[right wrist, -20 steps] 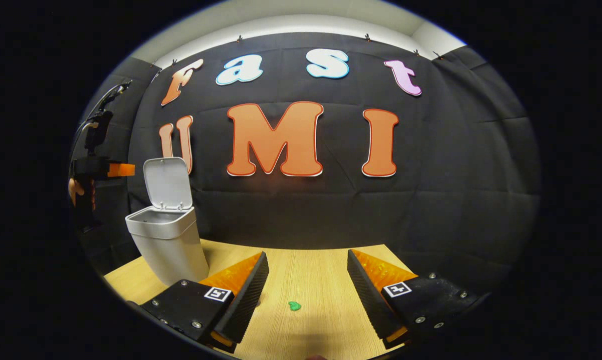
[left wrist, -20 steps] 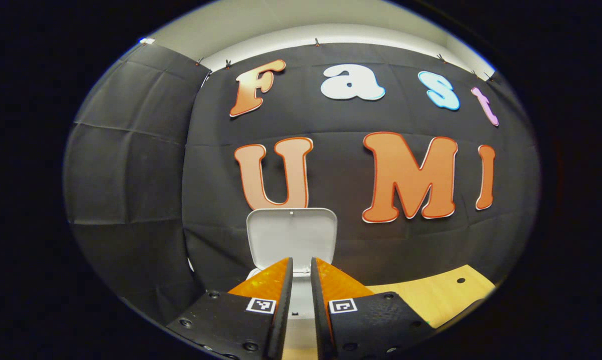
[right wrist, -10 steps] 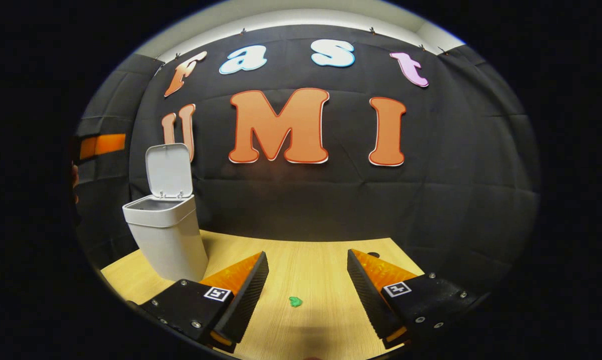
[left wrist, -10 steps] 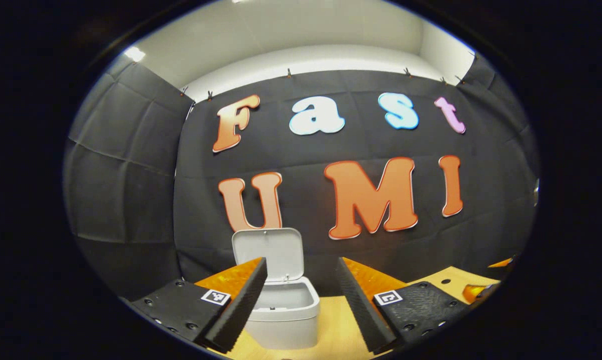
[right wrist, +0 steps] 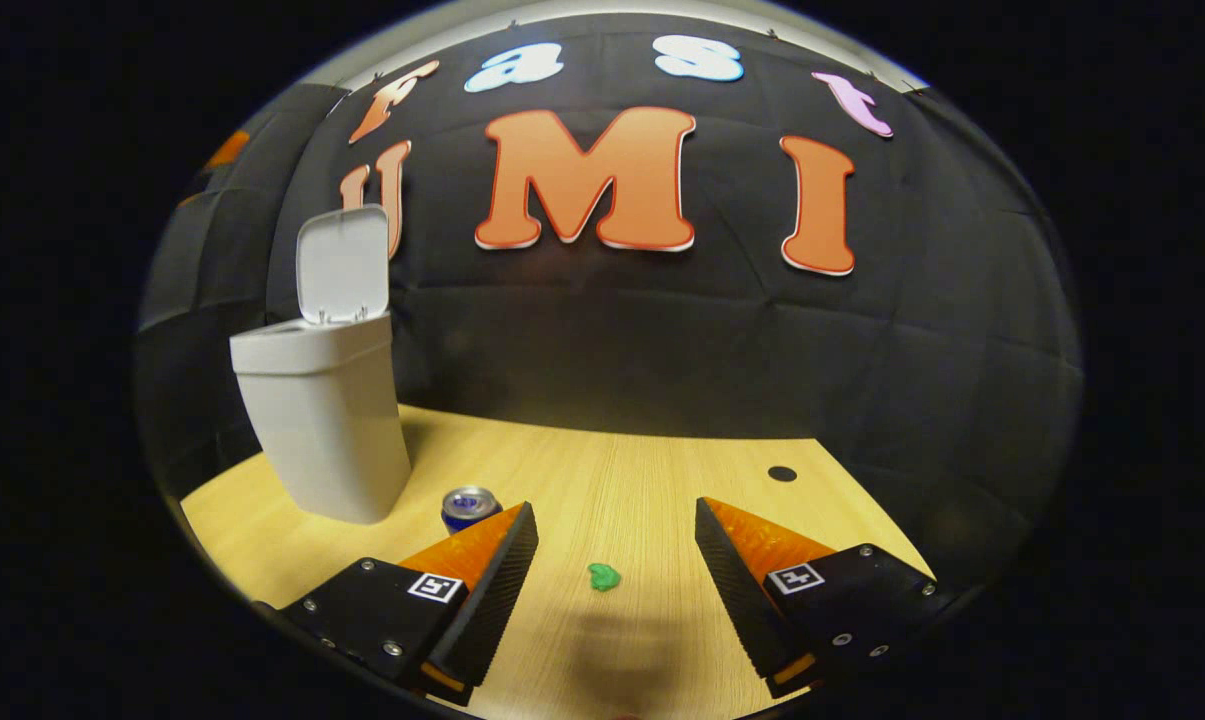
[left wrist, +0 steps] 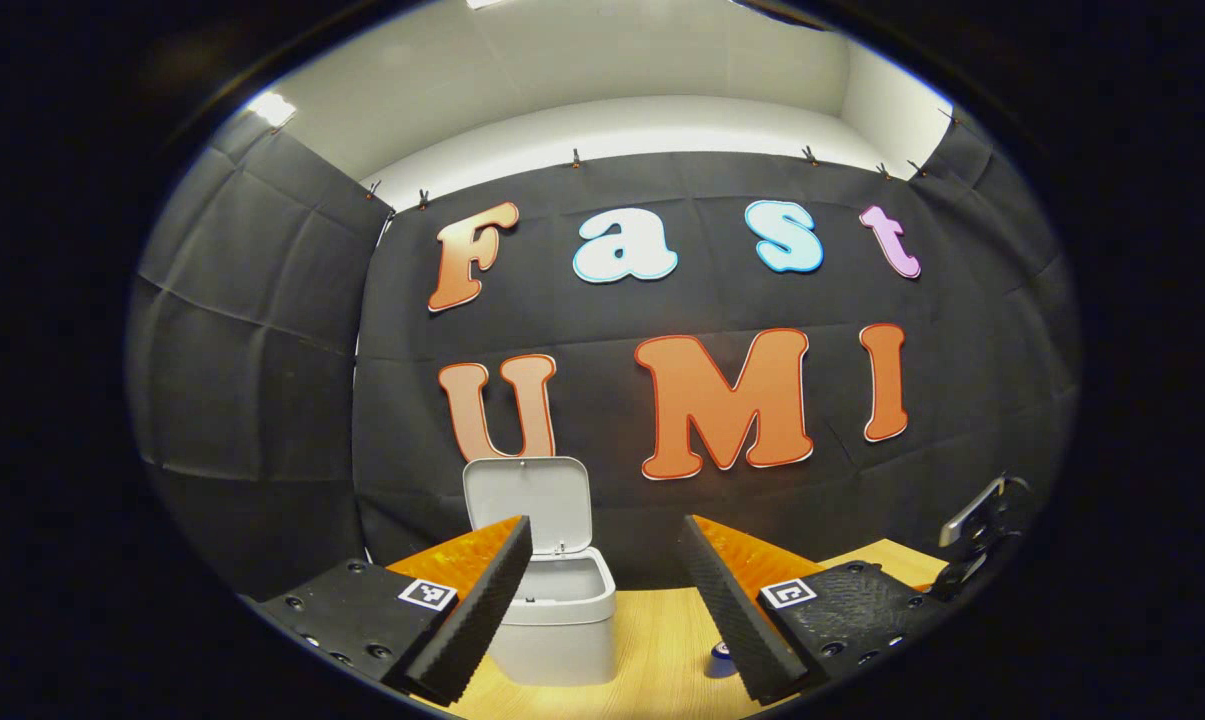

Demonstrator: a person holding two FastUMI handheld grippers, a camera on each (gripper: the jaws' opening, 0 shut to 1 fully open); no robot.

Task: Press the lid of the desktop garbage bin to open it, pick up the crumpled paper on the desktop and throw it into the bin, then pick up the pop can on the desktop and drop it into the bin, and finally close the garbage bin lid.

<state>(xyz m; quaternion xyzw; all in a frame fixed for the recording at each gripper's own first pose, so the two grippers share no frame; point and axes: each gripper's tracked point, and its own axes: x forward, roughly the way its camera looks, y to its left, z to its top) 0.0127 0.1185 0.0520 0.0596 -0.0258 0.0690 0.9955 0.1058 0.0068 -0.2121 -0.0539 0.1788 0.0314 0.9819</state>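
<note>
Booth with black cloth walls, light wood desk (right wrist: 602, 480). Bin (right wrist: 324, 410) stands on the desk at about 9 o'clock in the right gripper view, lid (right wrist: 343, 265) flipped up and upright behind the opening. Pop can (right wrist: 470, 506) upright on the desk just right of the bin's base, near the right tongs' (right wrist: 612, 585) left finger. Small green crumpled paper (right wrist: 603, 575) lies on the desk between the right tongs' fingers, not touched. Right tongs spread wide, holding nothing, above the desk. Dark round hole (right wrist: 782, 473) in the desk at 4 o'clock.

Left gripper view: left tongs (left wrist: 602, 610) also spread wide, empty. Bin (left wrist: 554, 625) at 6 o'clock, seen between the fingers, lid (left wrist: 528, 503) up. Part of the can (left wrist: 719, 655) peeks out beside the right finger. Other gripper (left wrist: 977, 535) at the 4 o'clock edge.
</note>
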